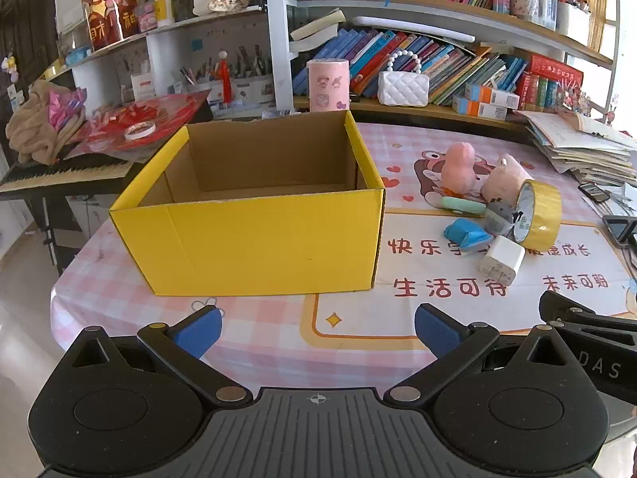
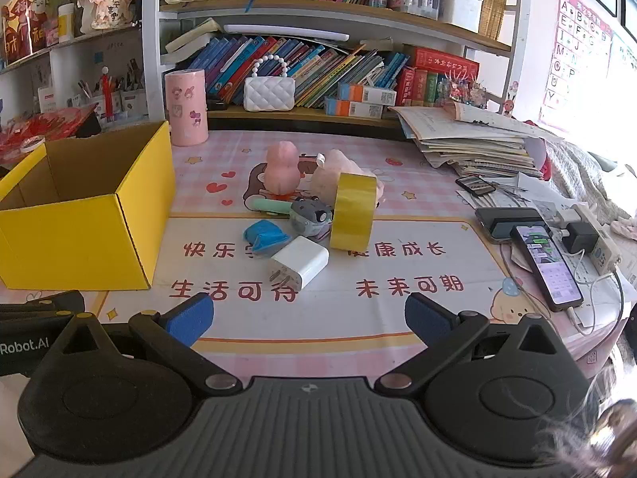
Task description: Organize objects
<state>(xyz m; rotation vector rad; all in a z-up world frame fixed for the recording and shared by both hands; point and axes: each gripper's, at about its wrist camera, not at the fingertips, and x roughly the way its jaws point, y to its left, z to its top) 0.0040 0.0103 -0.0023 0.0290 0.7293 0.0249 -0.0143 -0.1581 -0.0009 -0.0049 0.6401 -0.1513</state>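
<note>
On the table (image 2: 398,318), both grippers' fingers (image 2: 191,320) gape empty; the right gripper (image 2: 308,318) should straddle the white charger (image 2: 299,261) squarely, then carry it into the yellow box (image 2: 79,239).

Yellow box (image 2: 79,215) — left side cut off by the right wrist frame edge. Grey toy (image 1: 499,219) partly hidden behind tape roll (image 1: 537,215) — identity indeterminate.

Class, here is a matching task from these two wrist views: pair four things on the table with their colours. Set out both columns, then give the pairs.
Things:
1. cardboard box
2. charger plug
3. tape roll
4. cylinder tin

Colours:
A. white
B. pink with cartoon stickers
C. bright yellow outside, brown inside
D. translucent yellow

Pairs: 1-C, 2-A, 3-D, 4-B
</note>
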